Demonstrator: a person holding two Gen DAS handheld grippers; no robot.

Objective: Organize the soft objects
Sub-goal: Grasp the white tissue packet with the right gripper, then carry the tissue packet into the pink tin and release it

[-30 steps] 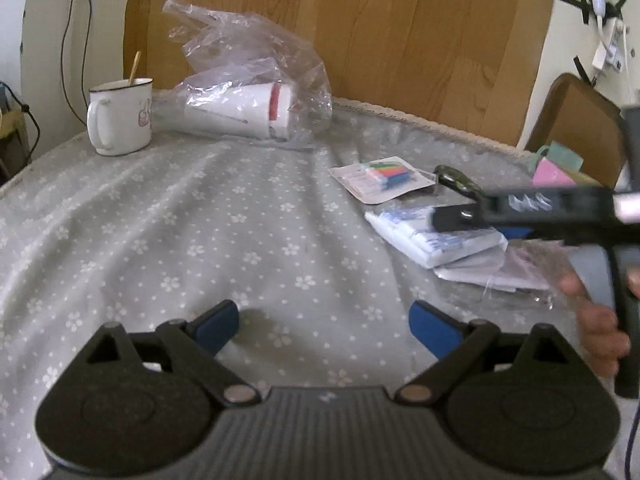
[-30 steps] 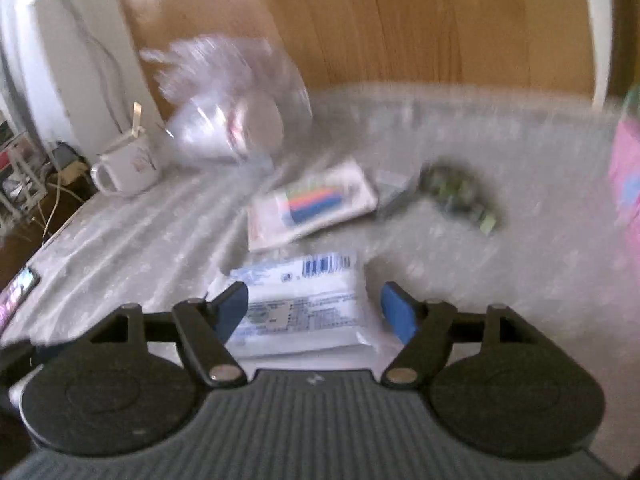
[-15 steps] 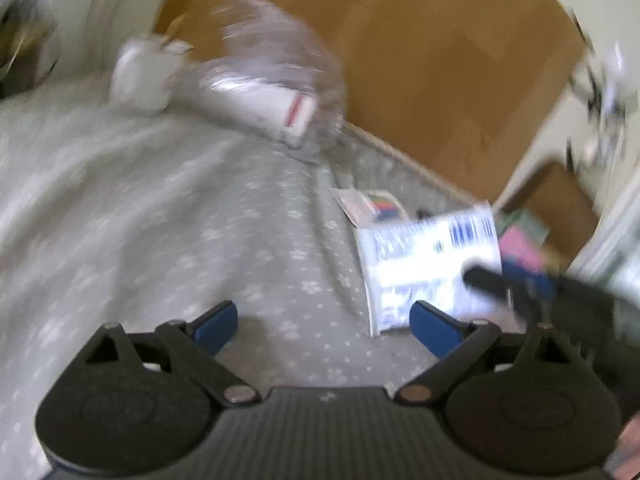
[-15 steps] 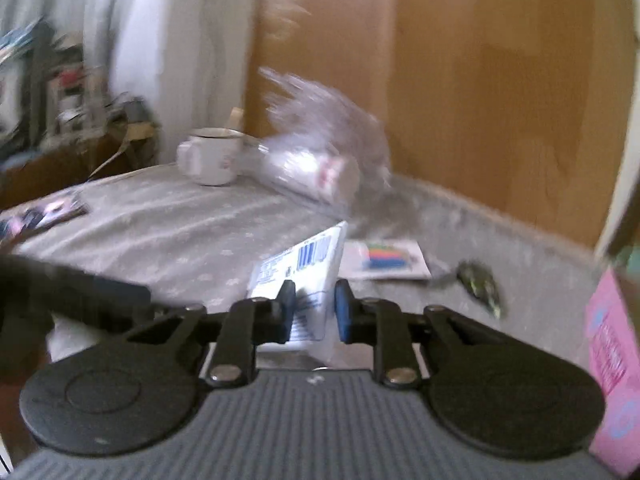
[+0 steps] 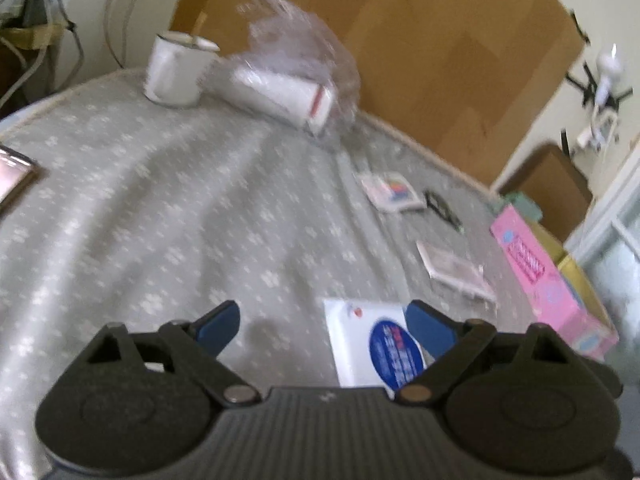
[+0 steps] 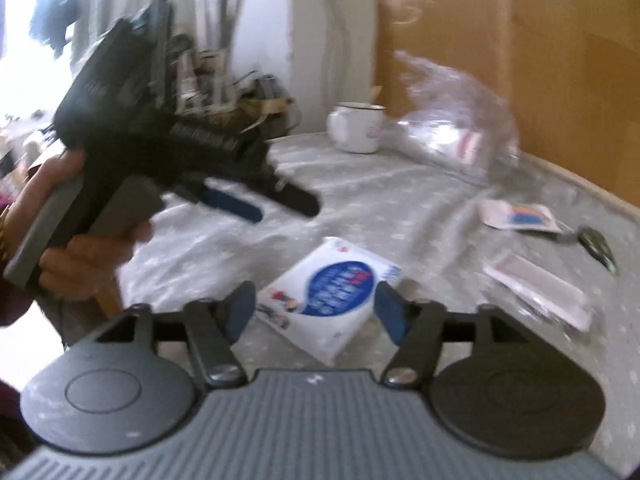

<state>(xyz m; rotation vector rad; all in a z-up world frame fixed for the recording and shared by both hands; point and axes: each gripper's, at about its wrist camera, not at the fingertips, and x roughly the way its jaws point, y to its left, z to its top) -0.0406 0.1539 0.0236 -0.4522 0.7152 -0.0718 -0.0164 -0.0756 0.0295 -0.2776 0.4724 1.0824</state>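
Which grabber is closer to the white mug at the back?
Left. The left gripper, jaws closing on nothing, reaches out over the cloth toward the white mug. The right gripper, jaws opening, hangs farther back over the white packet.

A home room: a floral tablecloth [image 5: 168, 216], an enamel mug [image 5: 176, 70] and a wooden chair [image 5: 548, 184].

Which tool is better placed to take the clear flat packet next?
Right, probably. The right tool, opening over the white packet, is beside the clear flat packet; the left tool, closing empty, is farther left.
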